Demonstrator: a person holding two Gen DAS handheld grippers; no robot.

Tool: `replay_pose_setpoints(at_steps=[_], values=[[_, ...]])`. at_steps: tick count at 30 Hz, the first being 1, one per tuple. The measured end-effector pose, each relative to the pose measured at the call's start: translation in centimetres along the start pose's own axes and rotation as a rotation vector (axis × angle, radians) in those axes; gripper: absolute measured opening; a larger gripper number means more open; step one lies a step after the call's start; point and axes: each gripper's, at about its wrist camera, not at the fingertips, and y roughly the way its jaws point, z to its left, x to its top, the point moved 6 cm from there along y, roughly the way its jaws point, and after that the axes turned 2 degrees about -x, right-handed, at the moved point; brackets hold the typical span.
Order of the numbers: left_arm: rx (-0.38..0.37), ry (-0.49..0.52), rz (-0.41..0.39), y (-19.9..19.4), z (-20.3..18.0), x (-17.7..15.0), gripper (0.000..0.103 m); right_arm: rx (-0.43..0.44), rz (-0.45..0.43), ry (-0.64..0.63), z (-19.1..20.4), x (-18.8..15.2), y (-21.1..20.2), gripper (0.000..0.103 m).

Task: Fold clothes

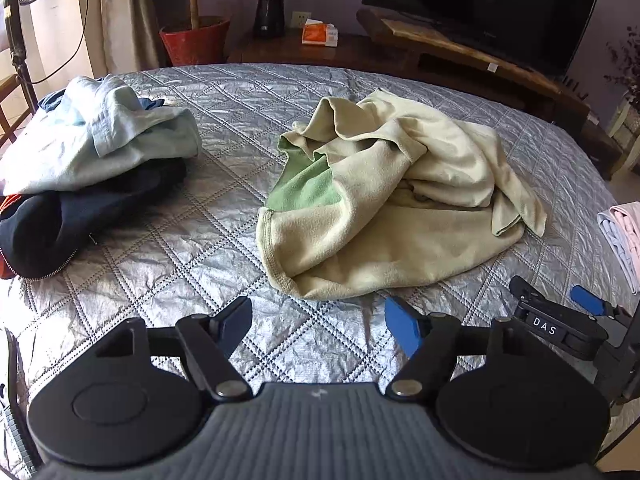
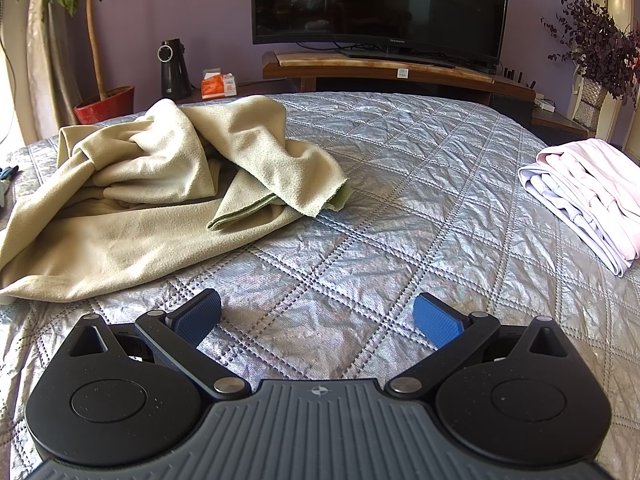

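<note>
Both jaws wide, empty. Crumpled cream fleece (image 1: 384,196) lies on the bed (image 1: 200,280) just ahead of left gripper (image 1: 318,322), ahead-left of right gripper (image 2: 318,318). Pinch hem corners, spread flat first

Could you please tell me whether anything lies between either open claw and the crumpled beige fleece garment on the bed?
Nothing visible does: only bare silver quilted bedspread separates the left claw and right claw from the crumpled beige fleece garment.
</note>
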Motion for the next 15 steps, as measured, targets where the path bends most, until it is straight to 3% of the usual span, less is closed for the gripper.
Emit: replay_pose_setpoints(at_steps=[6, 8, 15], values=[[0.037, 0.009, -0.009, -0.4, 0.9, -0.2, 0.071, 0.000, 0.000, 0.000, 0.0, 0.0, 0.0, 0.103], [0.049, 0.012, -0.012, -0.5, 1.2, -0.3, 0.076, 0.000, 0.000, 0.000, 0.0, 0.0, 0.0, 0.103], [0.046, -0.002, -0.003, -0.9, 1.4, -0.5, 0.075, 0.000, 0.000, 0.000, 0.0, 0.0, 0.0, 0.103]])
